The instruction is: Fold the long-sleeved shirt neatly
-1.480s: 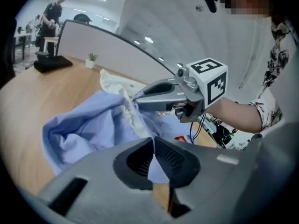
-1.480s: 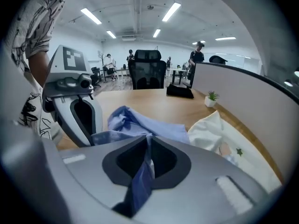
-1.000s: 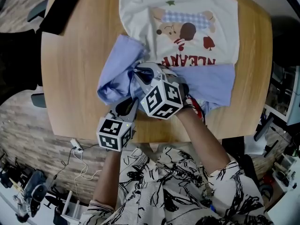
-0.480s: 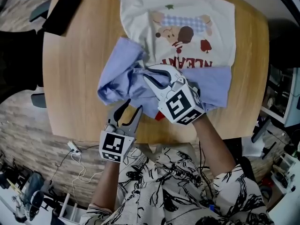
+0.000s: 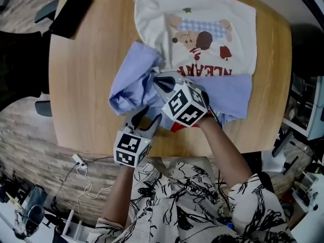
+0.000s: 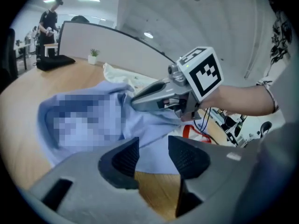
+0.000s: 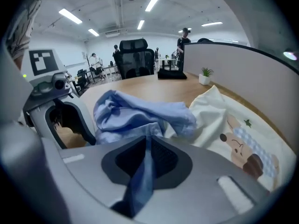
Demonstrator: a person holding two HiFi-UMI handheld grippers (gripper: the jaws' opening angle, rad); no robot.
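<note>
We have the long-sleeved shirt [image 5: 202,19] on the tabletop [image 5: 81,85]. Its cream printed body lies spread flat on the far half. Its blue cloth lies across the body's near edge, smooth to the right and heaped in a crumpled blue bunch [image 5: 129,82] to the left.

The right gripper [image 5: 157,79] reaches over the middle of that blue band. Its fingers are closing, and the right gripper view shows a thin fold of the blue cloth pinched between the pads and trailing back toward the camera. The right hand comes in from the near edge, pitched well down, with its marker cube rolled to one side above the cloth.

The left gripper [image 5: 150,115] sits closer to us, low over the near edge of the tabletop. Its fingers stand apart, and between them we see only bare wood and the near hem of the blue cloth. It holds nothing.

What matters next is the bunch. It lies just beyond the left fingers and a little to their left, with its long run heading from there toward the pinch in the right fingers. We judge the left hand the nearer one for taking a loose edge there, so the blue cloth can be drawn out straight between the two grips. It is already tilted down and aimed that way.
</note>
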